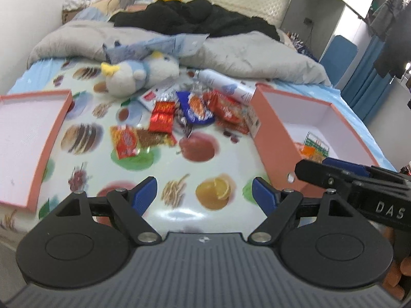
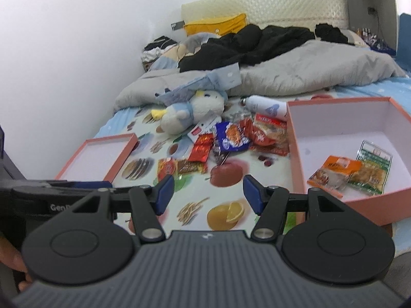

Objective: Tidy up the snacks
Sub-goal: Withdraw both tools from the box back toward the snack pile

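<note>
A heap of snack packets (image 1: 195, 113) (image 2: 231, 138) lies on the fruit-printed sheet: red ones, a blue one, and an orange-red packet (image 1: 127, 141) (image 2: 168, 166) nearest me. A pink box (image 2: 298, 138) (image 1: 272, 138) on the right holds an orange packet (image 2: 334, 173) and a green-white packet (image 2: 372, 172). The pink lid (image 1: 48, 138) (image 2: 120, 159) lies on the left. My left gripper (image 1: 204, 192) hovers open over the sheet, short of the heap, nothing between its fingers. My right gripper (image 2: 206, 192) also stands open and empty, beside the box's near left corner.
A plush penguin (image 1: 143, 74) (image 2: 190, 113) and a white bottle (image 1: 223, 82) (image 2: 267, 106) lie just behind the heap. Further back are a grey quilt (image 1: 244, 54), black clothes (image 1: 195, 18) and a yellow pillow (image 2: 215, 24). A wall runs along the left.
</note>
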The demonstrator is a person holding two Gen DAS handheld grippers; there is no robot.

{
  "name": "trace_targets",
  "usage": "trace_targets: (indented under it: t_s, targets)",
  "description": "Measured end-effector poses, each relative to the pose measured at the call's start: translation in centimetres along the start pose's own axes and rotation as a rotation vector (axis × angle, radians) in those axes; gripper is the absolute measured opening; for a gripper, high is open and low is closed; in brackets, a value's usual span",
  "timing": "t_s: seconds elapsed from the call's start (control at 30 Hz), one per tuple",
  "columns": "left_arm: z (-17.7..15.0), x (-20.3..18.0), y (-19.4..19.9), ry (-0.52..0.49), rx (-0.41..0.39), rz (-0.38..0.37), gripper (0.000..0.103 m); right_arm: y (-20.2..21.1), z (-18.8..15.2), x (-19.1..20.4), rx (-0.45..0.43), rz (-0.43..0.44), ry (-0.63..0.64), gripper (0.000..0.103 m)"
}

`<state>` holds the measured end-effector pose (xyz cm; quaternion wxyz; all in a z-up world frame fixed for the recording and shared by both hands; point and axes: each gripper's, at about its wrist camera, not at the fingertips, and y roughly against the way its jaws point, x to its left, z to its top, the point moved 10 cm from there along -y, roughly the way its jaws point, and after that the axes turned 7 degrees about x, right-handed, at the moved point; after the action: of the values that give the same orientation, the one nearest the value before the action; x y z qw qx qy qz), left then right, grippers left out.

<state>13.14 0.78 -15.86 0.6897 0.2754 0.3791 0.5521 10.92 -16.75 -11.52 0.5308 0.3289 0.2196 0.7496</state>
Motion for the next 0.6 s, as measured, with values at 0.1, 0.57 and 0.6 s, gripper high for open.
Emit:
trace_targets:
  t_s: [0.1,0.57,0.6]
  targets:
    - [-1.0,0.4,-1.0,-0.010,0.035,0.006,0.085,-0.5,-0.2,0.1,0.021,-0.003,0.019,0.062]
    - [0.0,3.5,-10.7,-0.073,0.156,0.051,0.086,-6.9,3.5,-2.7,0.079,-0.040,0.122,0.062]
    - [0.4,3.9,-11.6,-0.093,0.160,0.056,0.086,-8.0,3.9,-2.9,0.091,-0.043,0.129,0.062]
